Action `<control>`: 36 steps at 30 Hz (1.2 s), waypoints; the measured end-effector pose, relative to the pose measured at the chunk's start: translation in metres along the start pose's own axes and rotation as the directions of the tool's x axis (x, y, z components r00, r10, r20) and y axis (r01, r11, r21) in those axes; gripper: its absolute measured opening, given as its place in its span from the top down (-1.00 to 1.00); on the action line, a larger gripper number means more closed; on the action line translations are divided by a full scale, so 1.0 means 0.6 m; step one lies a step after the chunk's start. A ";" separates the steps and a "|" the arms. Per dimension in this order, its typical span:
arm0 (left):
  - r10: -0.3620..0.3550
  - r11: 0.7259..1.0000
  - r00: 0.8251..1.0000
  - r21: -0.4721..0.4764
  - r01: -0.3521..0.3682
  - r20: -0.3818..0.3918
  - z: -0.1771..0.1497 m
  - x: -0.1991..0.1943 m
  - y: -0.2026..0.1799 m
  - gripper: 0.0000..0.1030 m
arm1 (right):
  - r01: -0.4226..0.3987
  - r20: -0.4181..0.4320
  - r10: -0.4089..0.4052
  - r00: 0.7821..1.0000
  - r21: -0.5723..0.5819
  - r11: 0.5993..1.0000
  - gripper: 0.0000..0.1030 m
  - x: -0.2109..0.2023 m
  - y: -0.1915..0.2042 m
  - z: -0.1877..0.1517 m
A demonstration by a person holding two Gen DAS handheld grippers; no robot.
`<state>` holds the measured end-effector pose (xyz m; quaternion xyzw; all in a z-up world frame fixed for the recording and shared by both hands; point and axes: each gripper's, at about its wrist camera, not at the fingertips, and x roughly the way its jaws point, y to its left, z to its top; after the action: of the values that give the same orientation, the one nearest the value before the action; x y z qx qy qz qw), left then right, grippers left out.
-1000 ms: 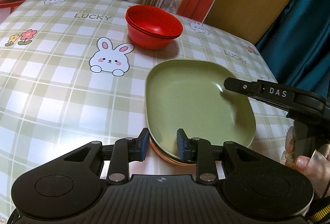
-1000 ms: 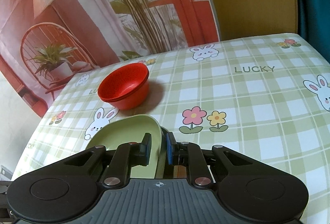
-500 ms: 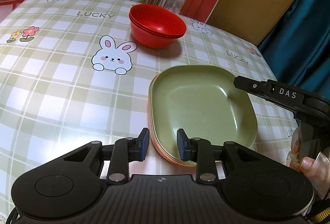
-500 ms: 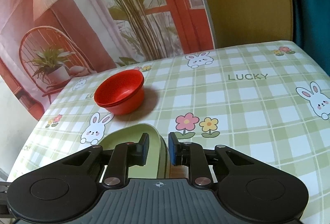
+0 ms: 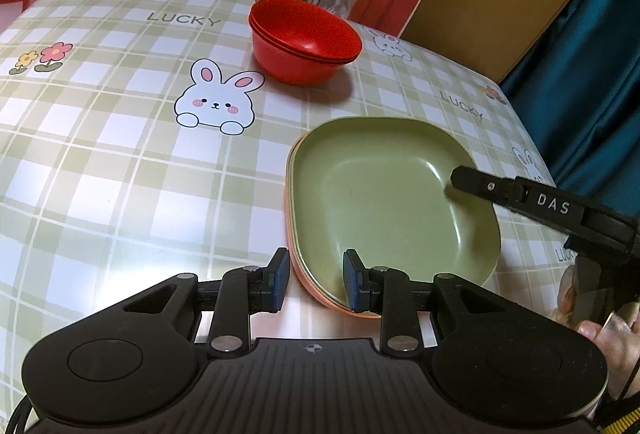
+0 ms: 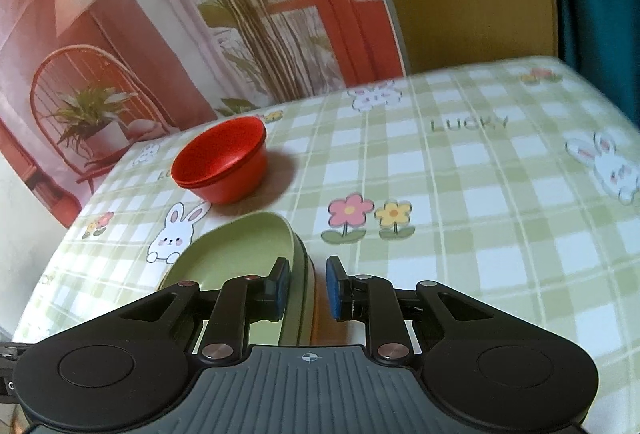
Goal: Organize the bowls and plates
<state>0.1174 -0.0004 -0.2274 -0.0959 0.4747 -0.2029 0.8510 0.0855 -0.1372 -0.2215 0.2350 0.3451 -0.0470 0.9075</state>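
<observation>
A stack of square plates, green plate [image 5: 384,202] on top and an orange one [image 5: 320,294] at the bottom, lies on the table. Stacked red bowls [image 5: 306,40] stand beyond it. My left gripper [image 5: 314,280] is open, its jaws astride the stack's near corner. My right gripper [image 6: 306,288] is open, its jaws astride the stack's rim [image 6: 298,282]; one finger [image 5: 492,188] reaches over the green plate from the right. The bowls [image 6: 220,160] also show in the right wrist view.
The table carries a green checked cloth [image 5: 120,162] with bunny and flower prints. A printed backdrop [image 6: 160,14] of plants and a chair hangs behind. A teal curtain [image 5: 592,74] hangs at the right past the table edge.
The right gripper's jaws have opened wider around the plate rim. The left gripper has drawn back slightly from the plate stack.
</observation>
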 end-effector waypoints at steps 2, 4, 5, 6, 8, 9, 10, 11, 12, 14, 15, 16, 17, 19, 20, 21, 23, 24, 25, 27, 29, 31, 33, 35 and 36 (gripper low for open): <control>-0.001 1.000 1.000 0.001 0.001 -0.002 0.001 0.001 0.001 0.41 | -0.031 0.004 0.030 1.000 0.045 0.999 0.62 0.002 -0.012 -0.004; 0.001 1.000 1.000 -0.001 -0.001 -0.003 -0.001 0.001 0.001 0.41 | -0.046 0.001 0.046 0.999 0.078 0.996 0.61 0.006 -0.022 -0.007; 0.002 1.000 1.000 -0.002 -0.002 -0.003 -0.001 0.002 0.002 0.41 | -0.052 0.001 0.053 0.999 0.089 0.995 0.61 0.007 -0.025 -0.009; 0.003 1.000 1.000 -0.002 -0.003 -0.003 -0.001 0.002 0.001 0.41 | -0.059 0.000 0.059 0.998 0.097 0.994 0.62 0.008 -0.028 -0.010; 0.004 1.000 1.000 0.000 -0.004 -0.002 -0.001 0.003 0.001 0.41 | -0.066 -0.001 0.066 0.998 0.109 0.992 0.63 0.011 -0.032 -0.014; 0.003 1.000 1.000 0.001 -0.003 -0.003 -0.001 0.003 0.001 0.41 | -0.070 -0.003 0.070 0.998 0.117 0.991 0.64 0.013 -0.034 -0.015; 0.003 1.000 1.000 0.002 -0.003 -0.004 -0.001 0.004 0.002 0.41 | -0.073 -0.004 0.074 0.997 0.125 0.989 0.65 0.015 -0.036 -0.016; 0.003 1.000 1.000 0.003 -0.003 -0.006 -0.002 0.004 0.002 0.41 | -0.078 -0.003 0.079 0.997 0.132 0.988 0.65 0.016 -0.038 -0.018; 0.003 1.000 1.000 0.002 -0.003 -0.007 -0.002 0.005 0.002 0.41 | -0.082 -0.002 0.083 0.997 0.139 0.987 0.65 0.016 -0.040 -0.019; 0.003 1.000 1.000 0.000 -0.003 -0.007 -0.002 0.005 0.003 0.41 | -0.088 -0.001 0.089 0.996 0.145 0.986 0.65 0.016 -0.041 -0.020; 0.005 1.000 1.000 0.000 -0.005 -0.008 -0.002 0.006 0.003 0.41 | -0.090 -0.002 0.091 0.996 0.145 0.985 0.65 0.017 -0.042 -0.020; 0.006 1.000 1.000 -0.001 -0.006 -0.008 -0.002 0.006 0.003 0.41 | -0.091 -0.003 0.093 0.996 0.146 0.985 0.65 0.018 -0.042 -0.020; 0.006 1.000 1.000 -0.002 -0.006 -0.008 -0.001 0.007 0.004 0.41 | -0.092 -0.003 0.094 0.996 0.148 0.985 0.65 0.018 -0.042 -0.021; 0.006 1.000 1.000 -0.001 -0.006 -0.008 -0.002 0.007 0.004 0.41 | -0.096 -0.003 0.097 0.995 0.153 0.984 0.65 0.019 -0.043 -0.022; 0.006 1.000 1.000 -0.001 -0.006 -0.009 -0.002 0.007 0.004 0.41 | -0.096 -0.007 0.098 0.995 0.153 0.984 0.65 0.020 -0.043 -0.022; 0.006 1.000 1.000 -0.001 -0.006 -0.008 -0.002 0.007 0.004 0.41 | -0.095 -0.006 0.097 0.995 0.152 0.984 0.65 0.019 -0.043 -0.022; 0.008 1.000 1.000 -0.002 -0.008 -0.004 -0.002 0.006 0.004 0.41 | -0.093 -0.008 0.095 0.995 0.150 0.984 0.65 0.020 -0.043 -0.022; 0.008 1.000 1.000 -0.001 -0.008 -0.001 -0.002 0.005 0.003 0.41 | -0.095 -0.009 0.097 0.995 0.151 0.984 0.65 0.019 -0.043 -0.023; 0.009 1.000 1.000 0.000 -0.009 0.003 0.000 0.004 0.004 0.41 | -0.095 -0.009 0.098 0.995 0.153 0.984 0.64 0.018 -0.042 -0.022; 0.010 1.000 1.000 0.002 -0.010 0.015 0.003 -0.001 0.004 0.41 | -0.104 -0.002 0.106 0.994 0.158 0.982 0.63 0.014 -0.039 -0.018; 0.009 1.000 0.999 0.006 -0.010 0.034 0.011 -0.009 0.006 0.41 | -0.116 0.014 0.115 0.993 0.156 0.981 0.61 0.007 -0.034 -0.010; 0.011 1.000 0.998 0.011 -0.011 0.065 0.022 -0.021 0.010 0.41 | -0.116 0.027 0.113 0.993 0.137 0.984 0.60 0.001 -0.027 0.000; 0.015 1.000 0.995 0.015 -0.017 0.099 0.038 -0.034 0.017 0.41 | -0.112 0.033 0.109 0.993 0.119 0.987 0.60 -0.004 -0.019 0.012; 0.021 1.000 0.991 0.020 -0.024 0.130 0.055 -0.046 0.024 0.39 | -0.119 0.040 0.115 0.993 0.109 0.987 0.60 -0.007 -0.010 0.024; 0.027 0.999 0.989 0.025 -0.031 0.144 0.064 -0.052 0.029 0.38 | -0.119 0.042 0.115 0.992 0.104 0.987 0.60 -0.009 -0.007 0.030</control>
<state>0.1397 0.0278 -0.1893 -0.0919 0.4108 -0.1897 0.8870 0.0913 -0.1496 -0.2079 0.3018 0.3114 -0.0160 0.9010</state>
